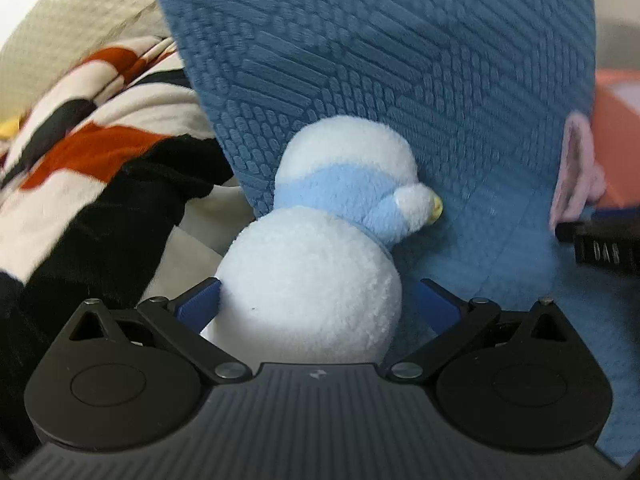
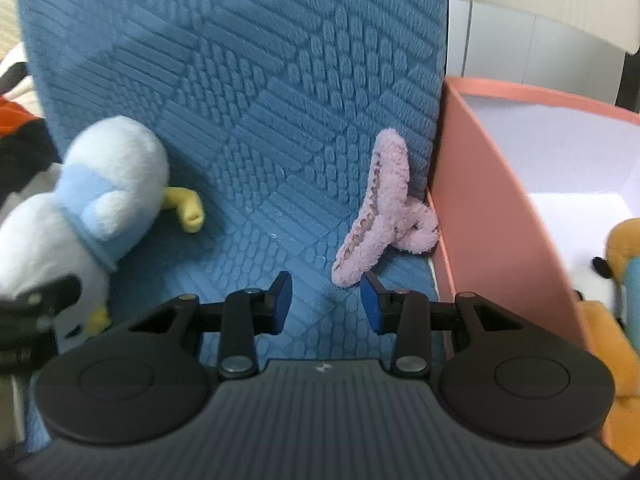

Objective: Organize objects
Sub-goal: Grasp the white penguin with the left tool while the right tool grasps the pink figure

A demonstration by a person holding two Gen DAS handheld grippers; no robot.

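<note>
Your left gripper (image 1: 316, 304) pinches the round white body of the plush duck (image 1: 320, 256) between its blue pads, on the blue mat (image 1: 400, 80). Your right gripper (image 2: 326, 304) points down at the mat, jaws partly spread and empty; the pink hair clip (image 2: 384, 216) lies just beyond its right pad. Only the right view shows the pink box (image 2: 500, 220), right of the clip.

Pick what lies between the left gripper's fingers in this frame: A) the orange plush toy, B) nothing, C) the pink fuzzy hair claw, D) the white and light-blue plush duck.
D: in the left wrist view the left gripper has the round white body of the plush duck between its blue fingers, while the pink hair claw lies apart near the pink box.
</note>
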